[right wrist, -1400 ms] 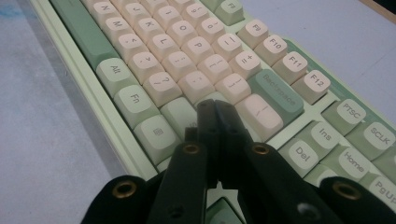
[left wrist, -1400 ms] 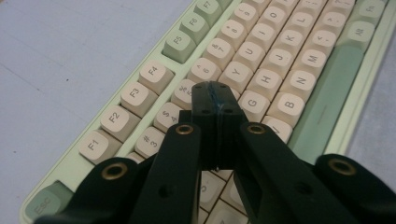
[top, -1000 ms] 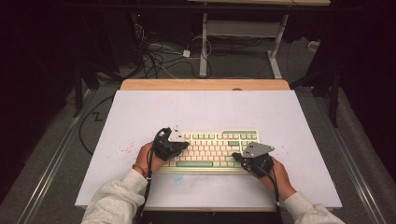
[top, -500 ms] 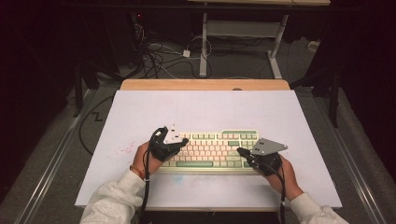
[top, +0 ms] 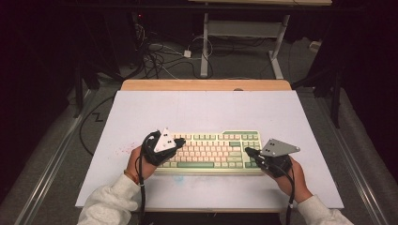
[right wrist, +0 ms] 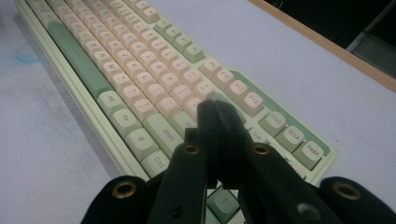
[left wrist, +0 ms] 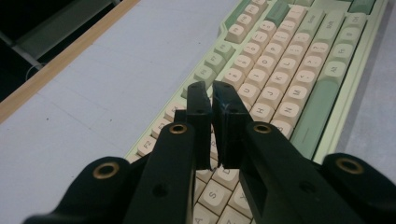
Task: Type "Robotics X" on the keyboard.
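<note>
White table mat (top: pixel 202 108) over wooden tabletop (top: pixel 206 85). Faint red specks (top: pixel 123 151) and blue smudge (top: pixel 179 178) on mat. Tangled cables (top: pixel 162 56), white desk frame (top: pixel 244 33) on floor behind.

The high view looks forward and down from above the person's side, taking in the whole counter (top: pixel 206 108) from afar. Each gripper view sits close behind its own fingers, looking low along them. All three share the keyboard (top: pixel 211 151).

Matt plastic keyboard (top: pixel 211 152), cream and green caps; smooth pale table (top: pixel 206 110) sheet, bare wood far edge; jaws matt black plastic.
</note>
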Available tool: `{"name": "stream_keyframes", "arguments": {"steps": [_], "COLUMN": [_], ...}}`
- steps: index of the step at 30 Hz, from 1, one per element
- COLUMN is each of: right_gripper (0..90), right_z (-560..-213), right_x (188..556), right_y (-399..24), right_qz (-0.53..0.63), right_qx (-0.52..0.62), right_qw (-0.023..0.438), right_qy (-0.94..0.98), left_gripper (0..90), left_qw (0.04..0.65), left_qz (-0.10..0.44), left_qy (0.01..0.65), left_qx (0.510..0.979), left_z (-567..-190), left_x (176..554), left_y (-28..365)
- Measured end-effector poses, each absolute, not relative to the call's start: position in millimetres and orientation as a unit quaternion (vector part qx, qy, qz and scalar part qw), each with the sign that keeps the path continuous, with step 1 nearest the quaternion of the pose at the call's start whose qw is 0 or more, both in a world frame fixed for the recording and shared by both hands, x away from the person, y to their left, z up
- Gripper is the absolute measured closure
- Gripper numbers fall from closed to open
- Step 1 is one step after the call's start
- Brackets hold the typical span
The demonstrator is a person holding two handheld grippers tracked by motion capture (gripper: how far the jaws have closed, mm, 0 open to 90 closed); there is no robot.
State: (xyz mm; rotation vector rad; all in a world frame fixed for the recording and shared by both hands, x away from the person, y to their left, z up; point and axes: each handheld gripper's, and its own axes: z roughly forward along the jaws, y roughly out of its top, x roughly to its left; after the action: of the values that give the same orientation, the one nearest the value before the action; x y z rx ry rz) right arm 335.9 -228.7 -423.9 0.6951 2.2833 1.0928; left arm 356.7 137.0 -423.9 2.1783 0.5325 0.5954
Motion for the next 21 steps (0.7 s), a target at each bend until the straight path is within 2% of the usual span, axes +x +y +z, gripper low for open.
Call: {"name": "stream_keyframes", "arguments": {"steps": [19,21], "right_gripper": [90.0,90.0], "right_z": [-422,-423], "right_x": [335,335], "right_y": [-226,-226], "right_qz": [0.403,0.402], "right_qx": [0.25,0.25], "right_qw": [0.253,0.252], "right_qy": [0.843,0.844], "left_gripper": [81.7,77.0], "left_qw": [0.388,0.385], "left_qz": [0.252,0.255], "left_qy": [0.215,0.217], "left_qx": [0.86,0.86], "left_z": [-436,-438], "left_x": [337,335], "left_y": [159,161]}}
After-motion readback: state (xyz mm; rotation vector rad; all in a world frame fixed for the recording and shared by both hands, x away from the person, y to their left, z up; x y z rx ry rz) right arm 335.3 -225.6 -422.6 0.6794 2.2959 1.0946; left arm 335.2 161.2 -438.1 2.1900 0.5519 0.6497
